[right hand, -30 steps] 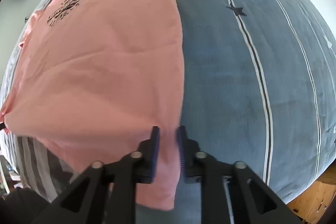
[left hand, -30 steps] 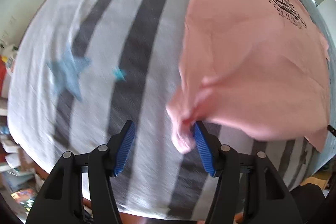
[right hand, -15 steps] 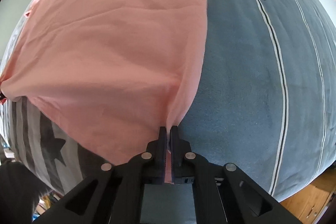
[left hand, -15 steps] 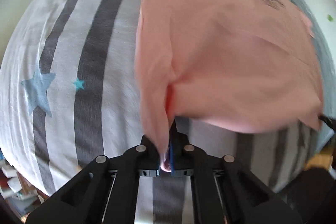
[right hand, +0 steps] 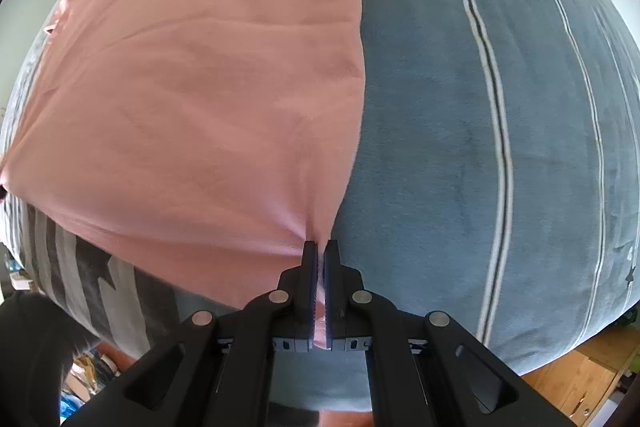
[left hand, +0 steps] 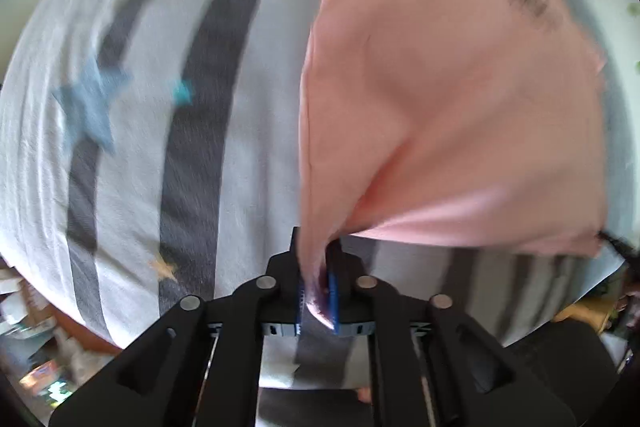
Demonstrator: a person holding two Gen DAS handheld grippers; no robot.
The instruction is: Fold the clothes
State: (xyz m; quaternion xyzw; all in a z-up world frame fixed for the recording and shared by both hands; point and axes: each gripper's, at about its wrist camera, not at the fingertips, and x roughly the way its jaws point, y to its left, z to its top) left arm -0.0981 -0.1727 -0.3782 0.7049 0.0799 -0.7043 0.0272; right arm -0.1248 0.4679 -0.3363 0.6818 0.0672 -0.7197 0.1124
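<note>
On the striped bedspread (right hand: 500, 147), both claws pinch the pink T-shirt (right hand: 220, 99).

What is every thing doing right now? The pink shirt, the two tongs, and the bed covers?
Pink shirt: spread print-side up, near hem lifted at both corners.
Left tongs: shut on the shirt's corner; the jaws closed, then eased a little.
Right tongs: shut on the other hem corner.
Striped cover: lying flat, shirt partly over it.
Blue cover: lying flat beside the shirt.
</note>
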